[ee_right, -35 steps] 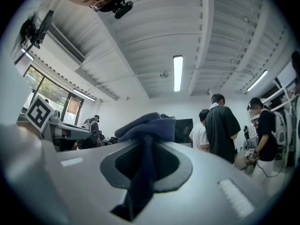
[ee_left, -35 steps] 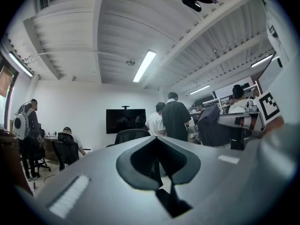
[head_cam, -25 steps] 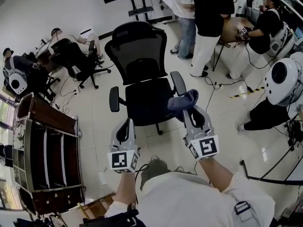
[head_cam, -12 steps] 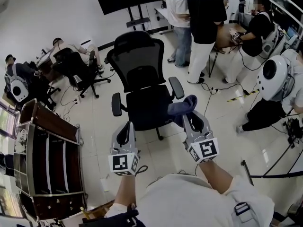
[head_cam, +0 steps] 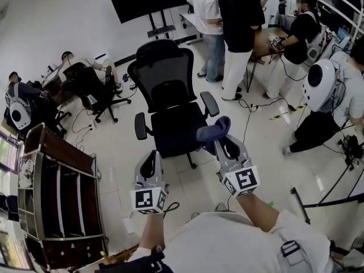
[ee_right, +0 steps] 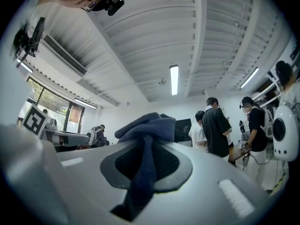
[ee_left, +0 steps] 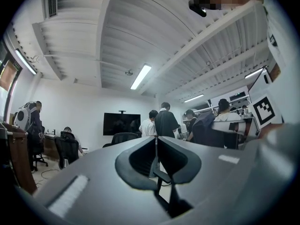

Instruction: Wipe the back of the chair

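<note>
- Head view: the chair (head_cam: 170, 115) stands on the floor just ahead, seat towards the person. Its mesh back (head_cam: 165, 73) is upright, long axis vertical, rear face turned away.
- On castors, it will likely roll or swivel when pushed; steadying an armrest (head_cam: 140, 127) seems wise.
- The soft, limp blue cloth (head_cam: 213, 131) is pinched in the right gripper (head_cam: 220, 141).
- The left gripper (head_cam: 150, 157) has its jaws together, empty.

The black office chair (head_cam: 170, 104) stands upright on the pale floor (head_cam: 114, 147), its seat and armrests facing the person and its mesh back (head_cam: 165, 67) rising behind. A dark blue cloth (head_cam: 213, 131), bunched up, is pinched in the right gripper (head_cam: 220, 141) and overlaps the seat's front corner, well short of the back.
</note>
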Demonstrator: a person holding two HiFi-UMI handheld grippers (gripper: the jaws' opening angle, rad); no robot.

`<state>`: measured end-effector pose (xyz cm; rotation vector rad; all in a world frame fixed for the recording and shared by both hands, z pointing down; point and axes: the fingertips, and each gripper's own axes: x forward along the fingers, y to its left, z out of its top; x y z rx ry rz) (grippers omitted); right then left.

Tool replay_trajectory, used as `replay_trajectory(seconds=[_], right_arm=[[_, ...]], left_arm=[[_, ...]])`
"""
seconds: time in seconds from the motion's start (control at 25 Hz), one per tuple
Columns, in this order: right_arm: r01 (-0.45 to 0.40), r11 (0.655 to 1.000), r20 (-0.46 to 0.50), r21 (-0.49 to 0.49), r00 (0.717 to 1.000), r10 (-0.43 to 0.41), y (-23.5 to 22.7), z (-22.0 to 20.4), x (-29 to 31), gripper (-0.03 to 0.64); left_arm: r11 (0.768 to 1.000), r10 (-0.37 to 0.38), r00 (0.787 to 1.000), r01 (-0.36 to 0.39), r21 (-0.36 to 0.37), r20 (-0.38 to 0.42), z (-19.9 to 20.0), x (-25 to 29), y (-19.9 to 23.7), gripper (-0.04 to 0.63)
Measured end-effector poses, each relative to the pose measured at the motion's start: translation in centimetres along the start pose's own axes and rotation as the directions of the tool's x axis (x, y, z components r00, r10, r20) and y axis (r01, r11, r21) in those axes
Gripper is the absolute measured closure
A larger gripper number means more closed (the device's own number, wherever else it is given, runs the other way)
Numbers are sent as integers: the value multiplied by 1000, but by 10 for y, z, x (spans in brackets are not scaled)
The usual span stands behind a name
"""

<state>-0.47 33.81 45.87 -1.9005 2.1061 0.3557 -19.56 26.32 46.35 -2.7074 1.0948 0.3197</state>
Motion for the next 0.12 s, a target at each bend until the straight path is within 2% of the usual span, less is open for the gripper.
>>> replay_trajectory(seconds=[0.04,0.12], right_arm=[[-5,1000,-1,0,1000,5,5,2,-2,569],[-16,1000,-1,-1,1000,16,16,6,-7,569]], left_arm=[[1000,-3,1000,3,-5,-2,1,-5,-1,518],[1000,-10,1000,10,-17,-11,1,-16,-4,391]])
